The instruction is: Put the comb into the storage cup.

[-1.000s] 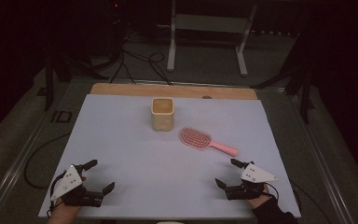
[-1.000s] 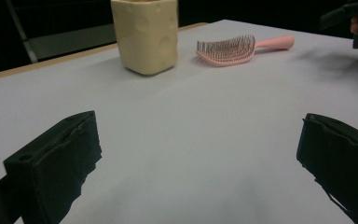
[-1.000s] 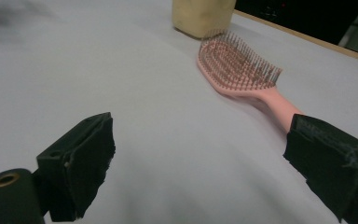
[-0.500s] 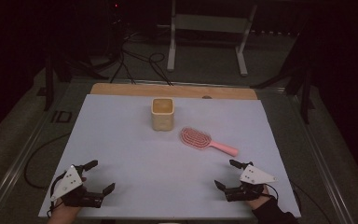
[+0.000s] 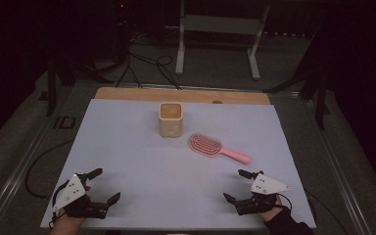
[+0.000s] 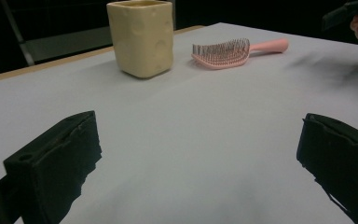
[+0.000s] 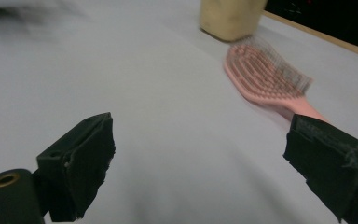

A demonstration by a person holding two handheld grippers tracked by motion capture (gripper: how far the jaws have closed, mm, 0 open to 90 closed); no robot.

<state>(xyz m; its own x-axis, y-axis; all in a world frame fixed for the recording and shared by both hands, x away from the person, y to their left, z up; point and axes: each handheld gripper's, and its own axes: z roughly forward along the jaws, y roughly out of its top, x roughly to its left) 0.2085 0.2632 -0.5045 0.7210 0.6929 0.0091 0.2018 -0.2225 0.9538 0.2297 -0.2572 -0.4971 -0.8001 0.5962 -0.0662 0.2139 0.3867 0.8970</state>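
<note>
Both tongs sit at the near edge of the surface (image 5: pixel 127 147), jaws spread wide and holding nothing: left tongs (image 5: pixel 100 185), right tongs (image 5: pixel 236 185). The cup (image 5: pixel 171 119) stands upright mid-surface; the brush (image 5: pixel 210 146) lies just beside it, bristles up, handle toward the right tongs, seemingly easy to reach.

counter (image 5: pixel 142 161): pale lavender sheet, bare wood strip along far edge | cup (image 5: pixel 171 119): cream, squarish, upright, near far centre | hairbrush (image 5: pixel 218 148): pink, bristles up, lying just right of cup, apart from it | floor: dark cables (image 5: pixel 147 66), white stand legs (image 5: pixel 180 41)
</note>
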